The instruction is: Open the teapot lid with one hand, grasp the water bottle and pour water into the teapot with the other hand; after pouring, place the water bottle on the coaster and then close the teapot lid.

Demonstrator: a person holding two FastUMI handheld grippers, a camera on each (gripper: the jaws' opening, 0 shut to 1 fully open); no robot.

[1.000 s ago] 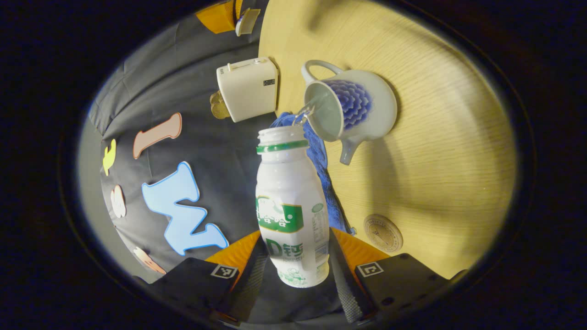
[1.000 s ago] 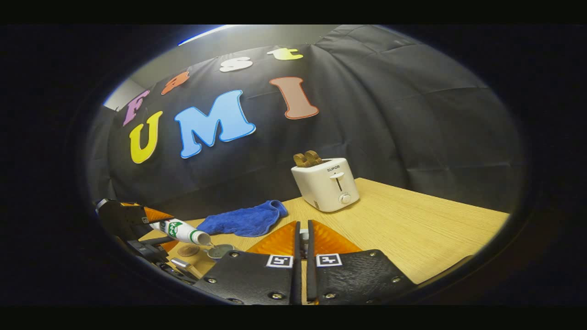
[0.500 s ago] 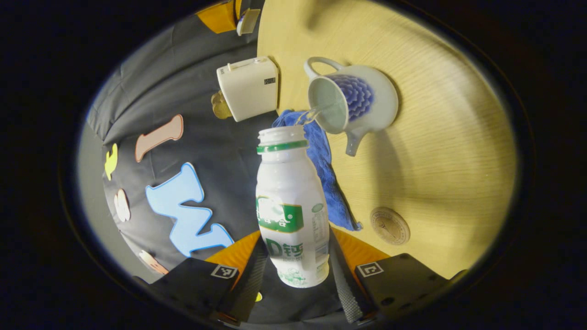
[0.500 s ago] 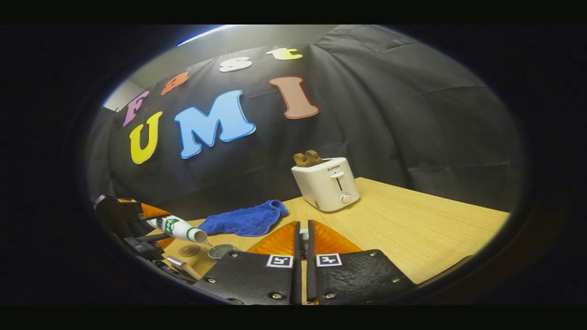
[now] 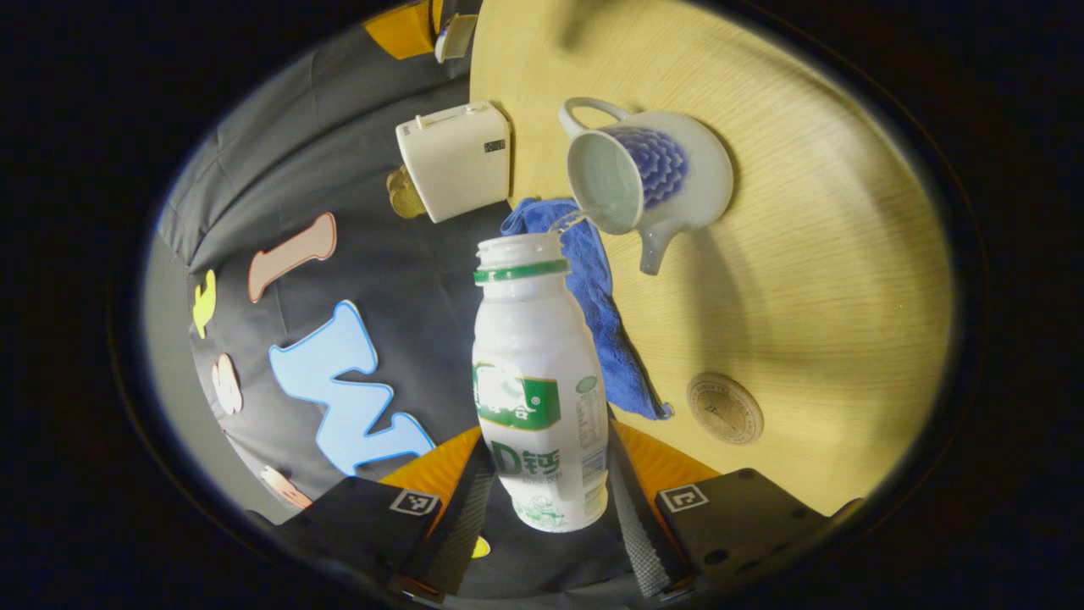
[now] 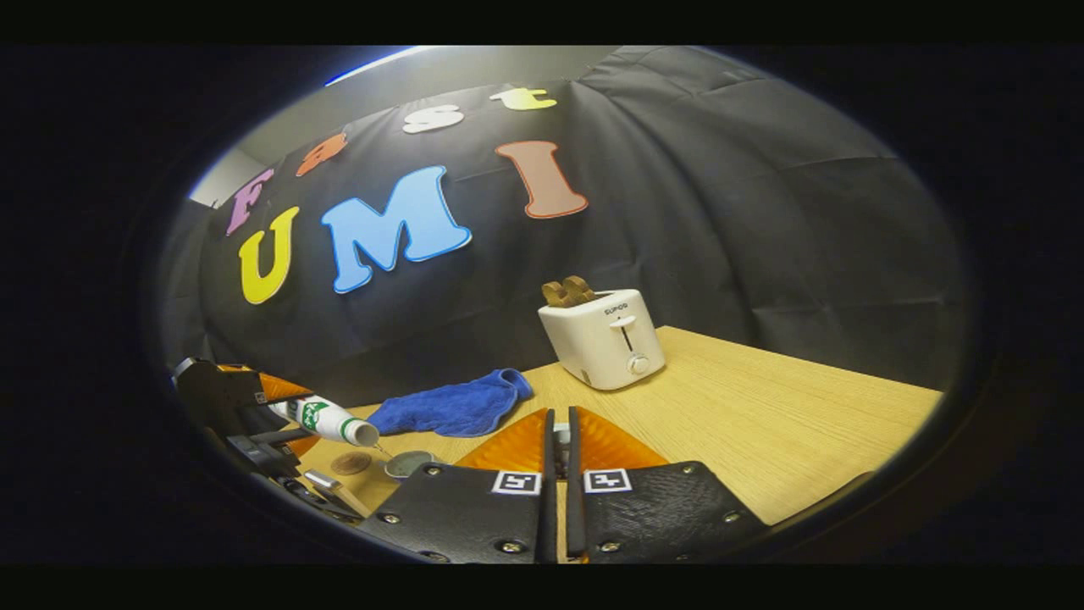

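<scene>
Left gripper (image 5: 550, 517): its 2 fingers pinch the lower body of the water bottle (image 5: 538, 390), 1 on each side.
Water bottle: white with a green neck ring, uncapped, tipped with its mouth toward the teapot (image 5: 648, 174); a thin stream of water runs from the mouth into the pot's open top. In the right gripper view the bottle (image 6: 326, 419) lies near level above the pot's opening (image 6: 408, 463).
Teapot: white with a blue pattern, standing on the wooden table (image 5: 813, 237), no lid on it.
Lid: something small sits between the closely set fingers of the right gripper (image 6: 557, 500), possibly the lid; too little shows to tell.
Coaster (image 5: 725, 408): round, brown, bare, on the table apart from the teapot.
Blue cloth (image 5: 597, 313): crumpled on the table, near the pot.
Toaster (image 6: 604, 339): white, further back on the table.
</scene>
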